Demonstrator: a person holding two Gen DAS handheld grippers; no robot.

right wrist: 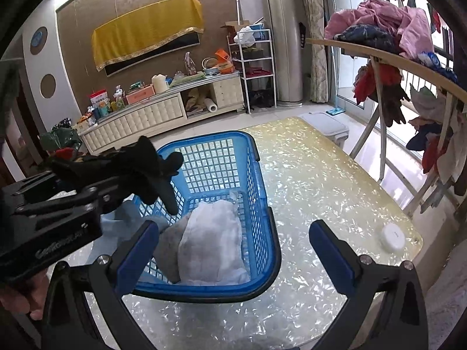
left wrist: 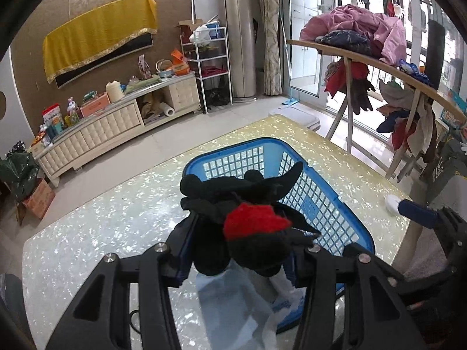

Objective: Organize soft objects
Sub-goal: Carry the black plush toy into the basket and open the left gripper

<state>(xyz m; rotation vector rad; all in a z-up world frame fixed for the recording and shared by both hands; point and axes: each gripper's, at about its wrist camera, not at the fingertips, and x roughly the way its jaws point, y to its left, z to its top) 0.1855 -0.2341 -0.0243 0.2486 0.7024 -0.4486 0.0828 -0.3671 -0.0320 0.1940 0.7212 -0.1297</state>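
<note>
Left wrist view: the left gripper (left wrist: 239,250) has its fingers clenched on a black plush glove with a red patch (left wrist: 248,221), held over the blue plastic lattice basket (left wrist: 318,201) (on the pearly surface (left wrist: 96,227)).

Right wrist view: the right gripper (right wrist: 233,250) has its fingers spread with nothing between them, above the basket's near rim, where white and grey cloths (right wrist: 210,245) lie inside.

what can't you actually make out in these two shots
- Left wrist view: the left gripper pads are covered by the black and red glove clamped between them.
- Left wrist view: most of the blue basket floor is hidden behind that glove.
- Right wrist view: what lies under the white cloth in the basket is hidden.
- Right wrist view: the right gripper stands open; its body is cut by the bottom edge.
</note>
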